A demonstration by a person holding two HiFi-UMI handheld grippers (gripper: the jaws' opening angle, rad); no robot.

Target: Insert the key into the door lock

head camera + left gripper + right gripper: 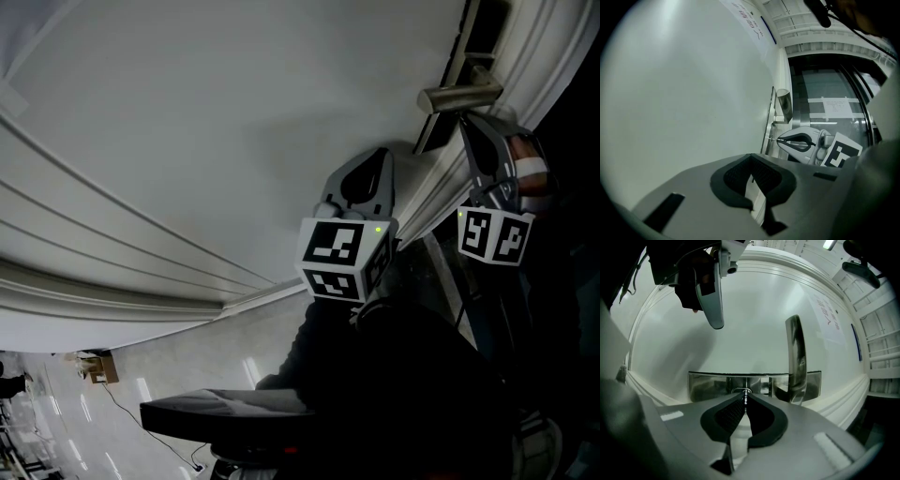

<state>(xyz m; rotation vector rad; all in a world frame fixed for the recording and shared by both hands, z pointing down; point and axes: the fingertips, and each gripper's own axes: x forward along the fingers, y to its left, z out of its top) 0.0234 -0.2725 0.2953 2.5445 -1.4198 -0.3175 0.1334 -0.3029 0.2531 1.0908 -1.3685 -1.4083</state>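
A white door (234,122) fills the head view, with its steel lever handle (459,94) at the top right. In the right gripper view my right gripper (745,393) is shut on a thin key (746,398), whose tip is at the keyhole (742,391) in the steel lock plate (708,383), left of the handle (796,357). The left gripper view shows that gripper (782,139) from the side, its key (778,139) touching the plate. My left gripper (751,156) is shut with nothing in it and hangs beside the door, left of the right gripper (472,127).
The door's raised mouldings (112,272) run along the lower left. A glass panel with a paper notice (836,107) stands beyond the door edge. Floor with a cardboard box (98,367) shows at the bottom left. A dark sleeve (394,375) fills the bottom of the head view.
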